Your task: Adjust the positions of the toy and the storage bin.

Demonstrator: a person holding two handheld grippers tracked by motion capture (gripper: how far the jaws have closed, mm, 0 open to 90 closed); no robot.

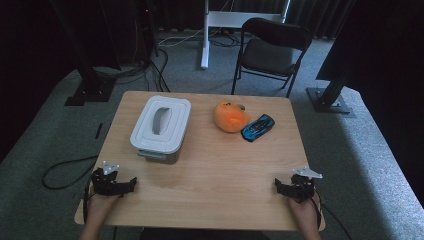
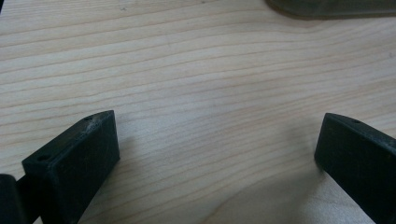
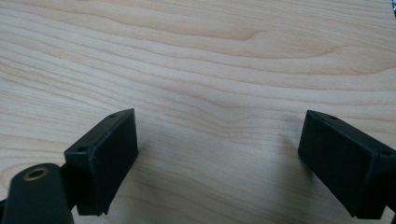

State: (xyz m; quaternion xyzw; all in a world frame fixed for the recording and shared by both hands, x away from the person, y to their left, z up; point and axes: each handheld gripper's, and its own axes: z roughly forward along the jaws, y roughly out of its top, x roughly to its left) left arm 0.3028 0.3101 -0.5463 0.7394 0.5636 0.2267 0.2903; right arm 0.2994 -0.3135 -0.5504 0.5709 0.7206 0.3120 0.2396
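On the wooden table [image 1: 215, 165] a grey lidded box [image 1: 161, 125] with a handle stands at the back left. An orange plush toy [image 1: 230, 116] and a blue toy car [image 1: 258, 127] lie at the back right, side by side. My left gripper [image 1: 131, 183] rests near the front left corner, and my right gripper [image 1: 278, 186] near the front right corner. In the left gripper view the left gripper [image 2: 217, 135] is open over bare wood, nothing between its jaws. The right gripper [image 3: 219, 135] stands equally wide over bare wood.
A black folding chair [image 1: 272, 50] stands behind the table, a white stand leg [image 1: 205, 35] to its left. Dark frame bases [image 1: 90, 90] and cables lie on the grey carpet around the table. The box's edge [image 2: 327, 7] shows at the top of the left gripper view.
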